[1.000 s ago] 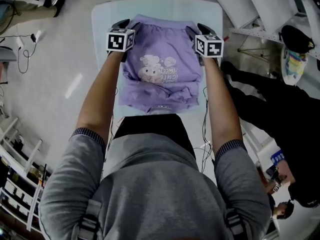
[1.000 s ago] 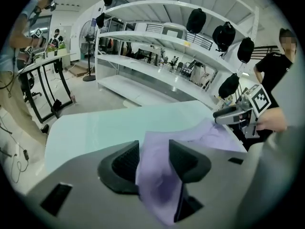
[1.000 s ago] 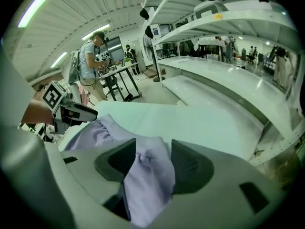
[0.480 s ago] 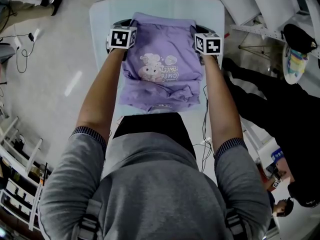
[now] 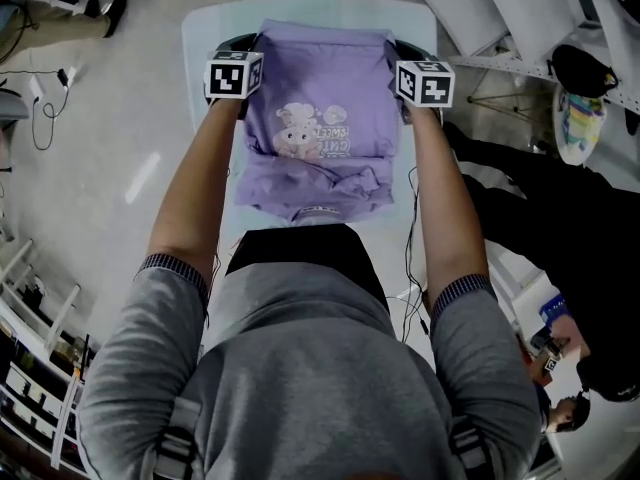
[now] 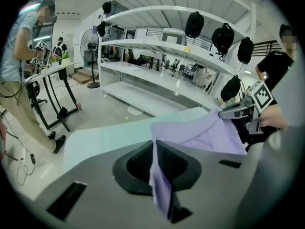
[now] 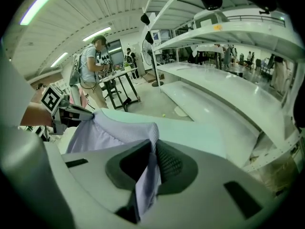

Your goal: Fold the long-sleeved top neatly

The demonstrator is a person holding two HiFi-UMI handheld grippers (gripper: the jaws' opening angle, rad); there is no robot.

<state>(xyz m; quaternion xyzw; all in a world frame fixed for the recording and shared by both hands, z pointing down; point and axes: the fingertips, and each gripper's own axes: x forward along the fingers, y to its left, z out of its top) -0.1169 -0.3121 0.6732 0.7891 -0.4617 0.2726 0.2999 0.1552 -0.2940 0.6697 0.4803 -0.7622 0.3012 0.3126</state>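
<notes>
While the jaws of my left gripper [image 6: 158, 170] and right gripper [image 7: 149, 169], having just been closing, are pinching the far corners of the purple top [image 5: 322, 93] on the tabletop [image 5: 208, 30], I am aiming to carry both corners level so the fold lands square.

A lab: white shelving [image 6: 152, 78], workbenches [image 6: 47, 71], floor fan [image 6: 91, 46].
</notes>
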